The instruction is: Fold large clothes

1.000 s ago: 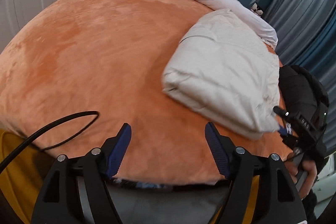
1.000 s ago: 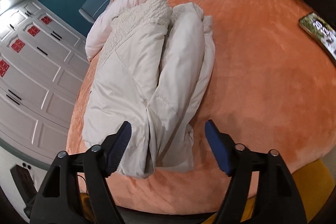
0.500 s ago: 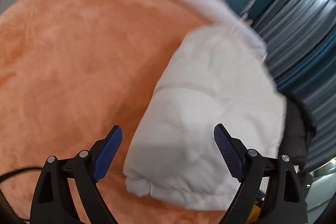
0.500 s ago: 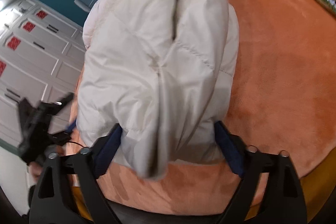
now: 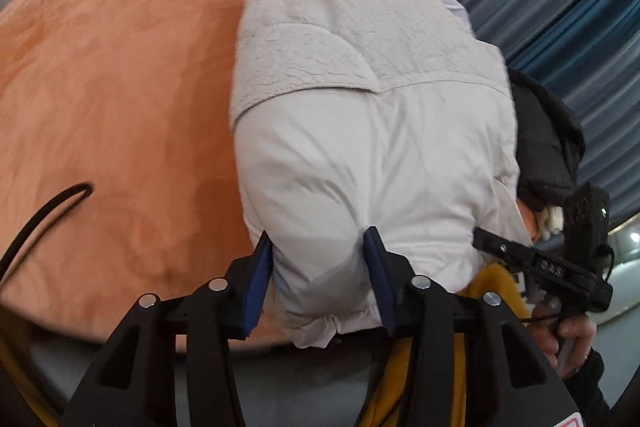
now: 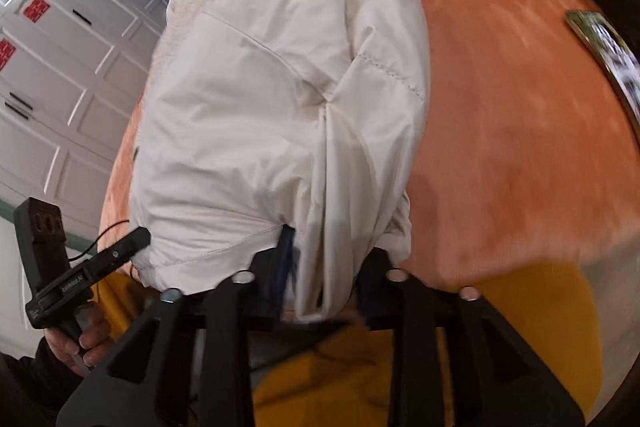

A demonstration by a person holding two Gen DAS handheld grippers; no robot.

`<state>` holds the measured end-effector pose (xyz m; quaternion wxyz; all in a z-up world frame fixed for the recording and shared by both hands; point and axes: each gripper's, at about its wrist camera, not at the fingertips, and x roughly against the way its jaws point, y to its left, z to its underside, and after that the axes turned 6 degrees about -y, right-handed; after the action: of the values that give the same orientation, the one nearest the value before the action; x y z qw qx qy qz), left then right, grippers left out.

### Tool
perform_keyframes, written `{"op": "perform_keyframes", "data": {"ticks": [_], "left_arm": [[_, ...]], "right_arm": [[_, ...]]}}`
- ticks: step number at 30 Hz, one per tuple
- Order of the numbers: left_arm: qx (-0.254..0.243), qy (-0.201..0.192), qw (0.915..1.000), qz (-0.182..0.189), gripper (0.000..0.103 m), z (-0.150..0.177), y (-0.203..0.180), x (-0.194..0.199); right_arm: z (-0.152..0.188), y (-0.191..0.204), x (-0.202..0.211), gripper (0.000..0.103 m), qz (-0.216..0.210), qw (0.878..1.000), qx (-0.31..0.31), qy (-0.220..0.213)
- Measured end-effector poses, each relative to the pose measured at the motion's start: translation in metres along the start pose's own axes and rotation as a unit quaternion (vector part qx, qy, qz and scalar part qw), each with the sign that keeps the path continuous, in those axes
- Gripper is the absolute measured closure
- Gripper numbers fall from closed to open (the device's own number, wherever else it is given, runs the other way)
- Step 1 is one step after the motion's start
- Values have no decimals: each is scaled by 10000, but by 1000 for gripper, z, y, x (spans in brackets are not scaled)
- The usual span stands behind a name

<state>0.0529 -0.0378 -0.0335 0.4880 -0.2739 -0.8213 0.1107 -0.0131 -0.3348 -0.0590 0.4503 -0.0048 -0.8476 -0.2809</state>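
1. Your white padded jacket [image 5: 372,131] lies already folded into a thick bundle on the orange bed [image 5: 120,87], at its near edge, and its near end hangs just past that edge toward you.

2. Your left gripper [image 5: 318,267] has just been closing, and its jaws now pinch one near corner of the bundle — the fabric bulges between the blue pads [image 5: 256,275].

3. Your right gripper [image 6: 324,267] has also just been closing; its jaws clench the other near corner, where a bunched sleeve fold runs between them.

4. Done, as far as you can see: the sleeves are tucked in and the body is doubled over, with the textured collar part at the far end.

5. Left, by my judgement: one more fold of the near end toward the far end, or a lift to set the bundle aside — which one, the views do not settle.

6. A phone [image 6: 604,51] lies well apart, toward the bed's right edge, and a black garment [image 5: 544,147] sits just beside the jacket.
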Motion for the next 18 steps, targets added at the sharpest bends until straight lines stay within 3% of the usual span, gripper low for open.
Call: {"op": "perform_keyframes", "data": {"ticks": [3, 6, 8, 10, 12, 18], "left_arm": [[-38, -188, 9996, -196, 53, -7, -5, 13], [-386, -745, 9958, -375, 54, -28, -21, 39], [-540, -1089, 9917, -422, 39, -43, -28, 51], [-584, -1410, 9870, -508, 35, -61, -36, 56], [-612, -1487, 9849, -641, 35, -75, -42, 48], [-332, -1424, 9859, -811, 35, -108, -52, -1]], "right_arm": [[6, 7, 11, 59, 334, 9990, 124, -274], [-6, 21, 37, 58, 636, 9942, 276, -826], [-17, 31, 54, 57, 878, 9875, 477, -1218], [-33, 37, 68, 57, 919, 9823, 572, -1527], [-51, 44, 74, 56, 778, 9801, 551, -1744], [-104, 87, 48, 84, 691, 9684, 1255, -2041]]}}
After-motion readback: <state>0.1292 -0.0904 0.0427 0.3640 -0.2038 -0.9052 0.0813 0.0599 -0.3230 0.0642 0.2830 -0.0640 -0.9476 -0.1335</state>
